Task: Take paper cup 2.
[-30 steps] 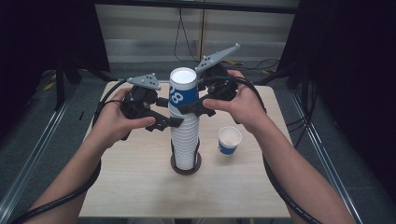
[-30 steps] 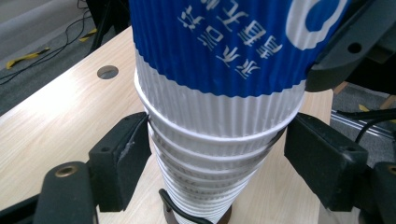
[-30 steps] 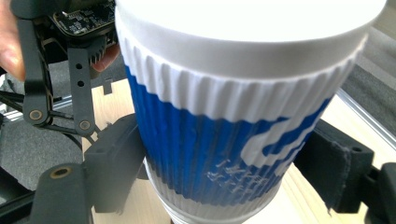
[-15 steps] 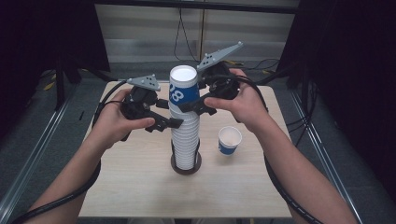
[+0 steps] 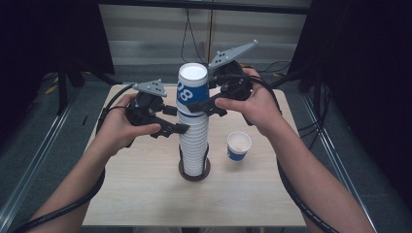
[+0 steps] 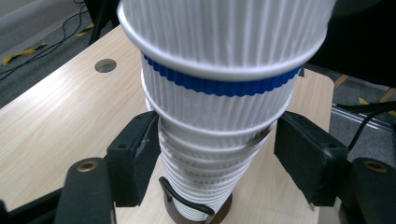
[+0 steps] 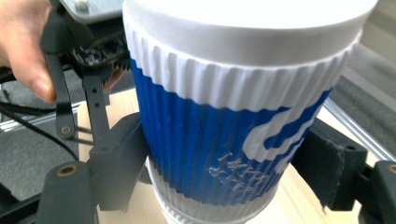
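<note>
**Cups stacked on a pale wood table**

Woodgrain laminate covers the table [image 5: 145, 204], light and matte, with a round hole near its far left corner in the left gripper view. Dark curtains hang at both sides of the room, cables trail over the grey floor beyond, and a pale ribbed wall panel stands at the back.

At the table's middle rises a tall stack of cups [image 5: 193, 141] – paper, white, with fine vertical ribbing and rolled rims – seated in a dark round base [image 5: 194, 173] with a wire loop. The top cup [image 5: 192, 90] carries a blue wrap with a large white "8" and a small line of pale print too blurred to read. To the stack's right, apart from it, stands a single cup [image 5: 239, 146], blue below and white inside.

The left gripper [image 6: 212, 154] has just been closing; its black blocky jaws clasp the ribbed stack below the blue band. The right gripper [image 7: 219, 163] straddles the top cup's blue sleeve – whether its pads press or stand just off it I cannot tell.
</note>
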Motion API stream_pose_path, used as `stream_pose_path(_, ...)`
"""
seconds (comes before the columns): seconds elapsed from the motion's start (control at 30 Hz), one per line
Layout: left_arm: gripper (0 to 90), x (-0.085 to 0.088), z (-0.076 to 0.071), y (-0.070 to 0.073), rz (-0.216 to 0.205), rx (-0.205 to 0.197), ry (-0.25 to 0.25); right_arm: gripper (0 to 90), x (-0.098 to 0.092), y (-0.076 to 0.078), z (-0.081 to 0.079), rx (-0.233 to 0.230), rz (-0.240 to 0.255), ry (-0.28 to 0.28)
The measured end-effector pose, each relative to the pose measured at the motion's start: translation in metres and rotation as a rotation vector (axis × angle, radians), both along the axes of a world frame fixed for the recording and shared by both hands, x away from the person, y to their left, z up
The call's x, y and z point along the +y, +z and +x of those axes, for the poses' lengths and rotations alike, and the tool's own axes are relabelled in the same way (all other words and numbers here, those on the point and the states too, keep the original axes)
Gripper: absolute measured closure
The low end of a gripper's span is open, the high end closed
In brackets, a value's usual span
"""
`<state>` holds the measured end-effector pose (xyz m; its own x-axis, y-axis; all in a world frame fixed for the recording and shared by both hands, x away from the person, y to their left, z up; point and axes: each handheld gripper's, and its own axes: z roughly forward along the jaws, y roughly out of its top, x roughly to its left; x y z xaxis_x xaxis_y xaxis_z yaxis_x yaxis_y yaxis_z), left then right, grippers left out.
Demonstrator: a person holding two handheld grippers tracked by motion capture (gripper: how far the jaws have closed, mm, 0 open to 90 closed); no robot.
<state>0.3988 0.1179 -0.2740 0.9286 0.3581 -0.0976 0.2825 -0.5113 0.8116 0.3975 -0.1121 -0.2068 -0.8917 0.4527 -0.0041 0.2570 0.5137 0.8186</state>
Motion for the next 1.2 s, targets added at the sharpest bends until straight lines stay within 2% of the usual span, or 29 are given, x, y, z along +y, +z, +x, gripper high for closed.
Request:
stream_pose_path(0.13, 28.3, -0.001, 0.000, -0.001, -0.006, 0.001, -0.001, 21.8, -0.001, 0.002, -0.001, 0.006, -0.020, 0.007)
stream_pose_path(0.33, 26.3, -0.001, -0.002, 0.000, -0.005, -0.004, -0.004, 21.8, -0.002, 0.001, -0.001, 0.009, -0.018, 0.004)
stream_pose_path(0.53, 22.9, 0.000, -0.002, -0.001, -0.006, 0.001, 0.000, 21.9, -0.003, 0.005, -0.002, 0.007, -0.003, 0.000)
stream_pose_path(1.2, 20.4, 0.007, -0.003, -0.016, 0.003, 0.035, 0.009, 21.4, -0.011, 0.018, -0.003, -0.002, 0.061, -0.007)
